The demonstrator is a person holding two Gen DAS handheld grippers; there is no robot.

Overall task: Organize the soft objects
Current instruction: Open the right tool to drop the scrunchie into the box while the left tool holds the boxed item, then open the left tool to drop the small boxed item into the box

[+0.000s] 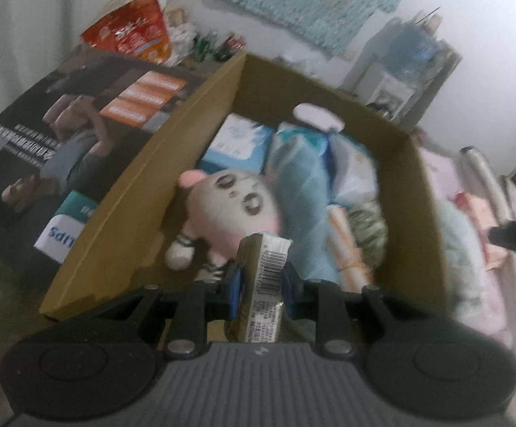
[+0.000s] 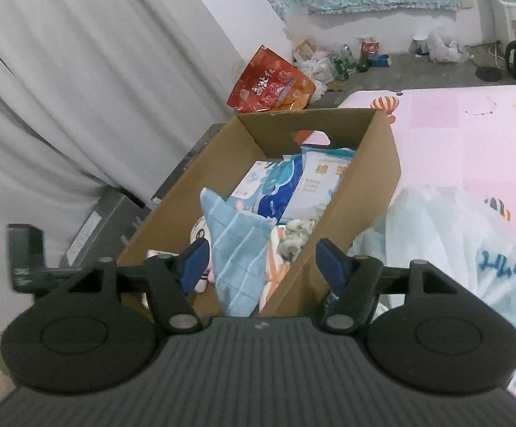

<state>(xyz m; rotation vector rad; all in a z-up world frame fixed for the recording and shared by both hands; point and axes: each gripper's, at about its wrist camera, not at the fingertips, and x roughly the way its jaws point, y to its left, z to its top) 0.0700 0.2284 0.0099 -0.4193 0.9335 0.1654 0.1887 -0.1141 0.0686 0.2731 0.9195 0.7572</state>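
Observation:
My left gripper (image 1: 262, 274) is shut on a small olive packet with a barcode (image 1: 265, 249), held over the near end of an open cardboard box (image 1: 122, 220). Inside lie a white-and-pink plush toy (image 1: 229, 206), a blue striped towel (image 1: 300, 192) and tissue packs (image 1: 236, 146). My right gripper (image 2: 261, 254) stands open over the same box (image 2: 368, 178). The striped towel (image 2: 236, 249) sticks up past its fingers with no pad pressing on it. Tissue packs (image 2: 318, 181) fill the far end.
A red snack bag (image 2: 268, 85) and bottles sit on the floor by the wall. A pink sheet (image 2: 471, 135) with a pale plastic bag (image 2: 453, 242) lies right of the box. A printed carton (image 1: 62, 135) lies to its left, against a white curtain (image 2: 62, 89).

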